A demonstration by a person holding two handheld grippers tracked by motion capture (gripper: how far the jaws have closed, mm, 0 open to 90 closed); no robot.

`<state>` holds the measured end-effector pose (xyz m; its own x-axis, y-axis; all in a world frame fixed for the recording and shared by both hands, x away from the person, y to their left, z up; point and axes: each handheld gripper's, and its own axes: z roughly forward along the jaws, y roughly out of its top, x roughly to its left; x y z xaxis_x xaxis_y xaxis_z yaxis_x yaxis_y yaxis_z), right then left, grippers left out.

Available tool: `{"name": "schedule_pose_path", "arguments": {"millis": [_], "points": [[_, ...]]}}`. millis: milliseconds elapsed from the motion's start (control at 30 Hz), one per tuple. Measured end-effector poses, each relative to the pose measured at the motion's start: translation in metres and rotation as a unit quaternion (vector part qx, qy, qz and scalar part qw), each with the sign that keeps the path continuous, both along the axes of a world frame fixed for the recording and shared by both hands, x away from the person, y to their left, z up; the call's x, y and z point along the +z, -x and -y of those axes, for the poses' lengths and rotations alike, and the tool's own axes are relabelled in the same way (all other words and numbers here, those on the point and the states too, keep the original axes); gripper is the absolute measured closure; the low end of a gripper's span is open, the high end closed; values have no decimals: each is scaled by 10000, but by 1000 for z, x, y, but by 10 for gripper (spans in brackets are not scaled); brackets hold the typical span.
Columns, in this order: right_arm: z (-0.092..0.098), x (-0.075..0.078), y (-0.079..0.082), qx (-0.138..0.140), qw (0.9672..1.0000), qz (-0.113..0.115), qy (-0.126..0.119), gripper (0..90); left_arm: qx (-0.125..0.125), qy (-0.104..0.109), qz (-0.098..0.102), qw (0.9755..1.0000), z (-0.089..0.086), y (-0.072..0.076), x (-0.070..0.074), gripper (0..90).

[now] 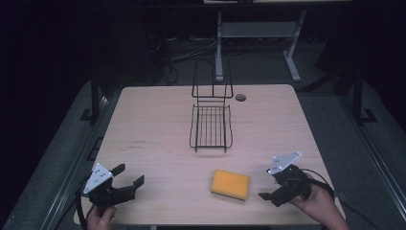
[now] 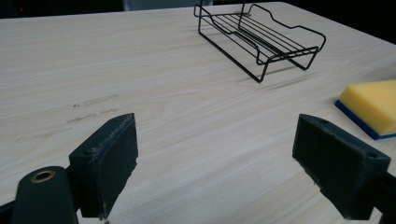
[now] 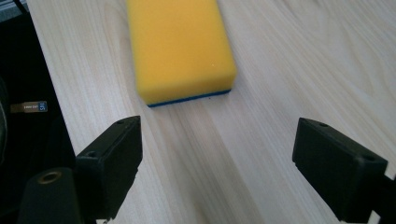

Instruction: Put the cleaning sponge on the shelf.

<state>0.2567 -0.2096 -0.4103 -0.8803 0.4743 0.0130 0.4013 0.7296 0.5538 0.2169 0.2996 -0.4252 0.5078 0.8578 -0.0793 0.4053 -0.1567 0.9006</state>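
A yellow sponge (image 1: 230,184) with a blue underside lies flat near the table's front edge, right of centre. My right gripper (image 1: 267,183) is open just to its right, jaws pointed at it, nothing between them. In the right gripper view the sponge (image 3: 180,46) lies ahead of the open right gripper (image 3: 217,168), apart from both jaws. A black wire rack (image 1: 210,127) stands at the table's centre. My left gripper (image 1: 129,175) is open at the front left, holding nothing. The left gripper view has the open left gripper (image 2: 224,163), the rack (image 2: 259,39) far ahead and the sponge (image 2: 371,105) at right.
The light wooden table (image 1: 153,124) has a round cable hole (image 1: 240,97) behind the rack. Its front edge (image 3: 49,98) runs close beside the sponge and the right gripper. Legs of another desk (image 1: 219,45) stand on the dark floor behind.
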Motion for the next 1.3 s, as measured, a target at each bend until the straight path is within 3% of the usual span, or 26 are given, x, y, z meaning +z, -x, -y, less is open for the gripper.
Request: {"name": "schedule_pose_path", "arguments": {"millis": [367,1300], "points": [[-14,5,-5,251,9996,29,140,156,-16,-30,6,10000,1,0,0,134],[-47,11,-13,785,9967,-66,202,155,-31,-58,33,10000,2,0,0,135]]}}
